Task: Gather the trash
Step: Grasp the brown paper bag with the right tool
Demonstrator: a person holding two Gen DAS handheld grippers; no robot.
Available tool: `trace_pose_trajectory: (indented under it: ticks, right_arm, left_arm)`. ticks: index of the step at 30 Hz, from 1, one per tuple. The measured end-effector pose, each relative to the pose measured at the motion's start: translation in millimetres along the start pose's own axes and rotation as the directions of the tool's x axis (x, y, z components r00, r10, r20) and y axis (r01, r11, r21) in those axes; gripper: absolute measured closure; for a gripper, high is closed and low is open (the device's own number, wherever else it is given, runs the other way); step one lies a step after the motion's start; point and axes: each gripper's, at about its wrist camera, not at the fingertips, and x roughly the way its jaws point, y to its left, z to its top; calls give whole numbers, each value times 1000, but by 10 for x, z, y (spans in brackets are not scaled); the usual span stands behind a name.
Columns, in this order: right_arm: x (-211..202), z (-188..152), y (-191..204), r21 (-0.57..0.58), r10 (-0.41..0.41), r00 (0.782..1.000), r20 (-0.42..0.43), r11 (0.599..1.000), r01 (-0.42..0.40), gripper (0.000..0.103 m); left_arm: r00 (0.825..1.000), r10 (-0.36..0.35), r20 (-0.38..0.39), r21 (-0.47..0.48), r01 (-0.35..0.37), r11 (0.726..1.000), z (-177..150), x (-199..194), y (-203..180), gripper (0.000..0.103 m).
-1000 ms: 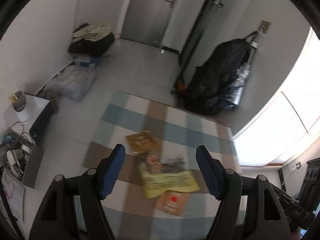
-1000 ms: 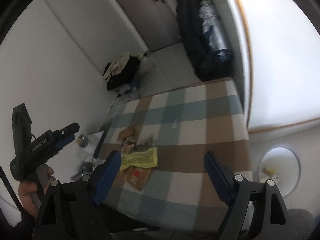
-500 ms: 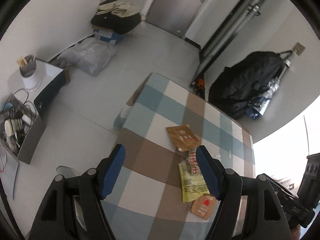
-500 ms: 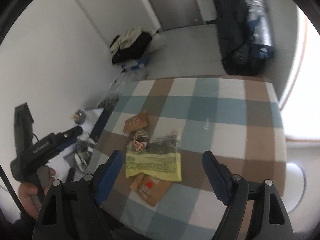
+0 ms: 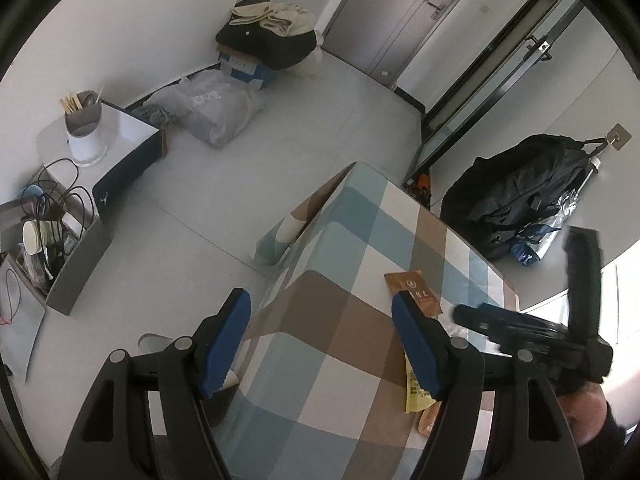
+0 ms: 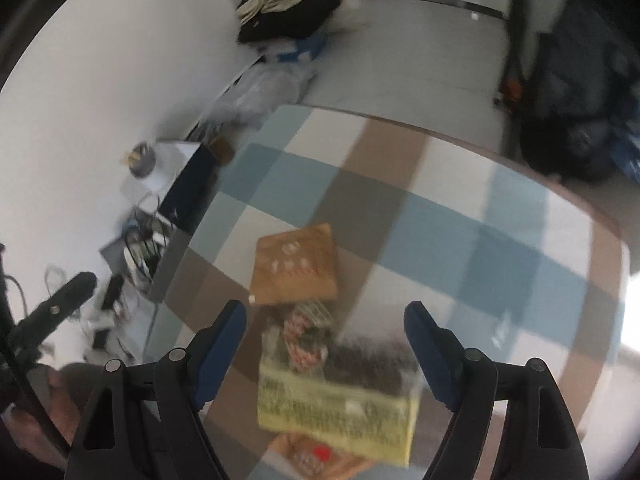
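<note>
A: Checked cloth (image 6: 460, 216) is covering the table; grey floor and bags are sitting behind. Where's the trash lying?

B: Mid-table: brown packet (image 6: 294, 266) is lying flat, a small red-patterned wrapper (image 6: 306, 330) just beside it, a yellow bag (image 6: 336, 412) touching that. Blurry view.

A: Your tongs?

B: Your right gripper (image 6: 325, 348) is hanging above the pile, fingers spread, pinching nothing. Your left gripper (image 5: 320, 340) is hovering spread over the table's corner, gripping nothing, the brown packet beside its right finger.
</note>
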Motion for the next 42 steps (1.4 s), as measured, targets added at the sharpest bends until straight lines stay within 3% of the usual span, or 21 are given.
trace_pose_trajectory:
  ticks: [7, 14, 20, 27, 42]
  right_arm:
    - [416, 202, 234, -88, -60, 993, -99, 995, 51, 22]
    - [625, 308, 341, -103, -113, 981, -156, 990, 98, 23]
    - [657, 331, 365, -138, -146, 972, -183, 983, 121, 33]
    - [639, 321, 429, -184, -185, 969, -165, 971, 155, 52]
    - [103, 103, 168, -63, -61, 998, -9, 996, 60, 52]
  left_arm:
    - [999, -28, -24, 3, 28, 1000, 11, 17, 19, 33]
    - [999, -36, 19, 12, 35, 999, 16, -77, 27, 33]
    - [999, -43, 18, -5, 44, 999, 24, -72, 45, 33]
    - [999, -34, 13, -13, 35, 999, 15, -62, 75, 33]
    - [999, 27, -20, 17, -26, 1000, -39, 45, 13, 33]
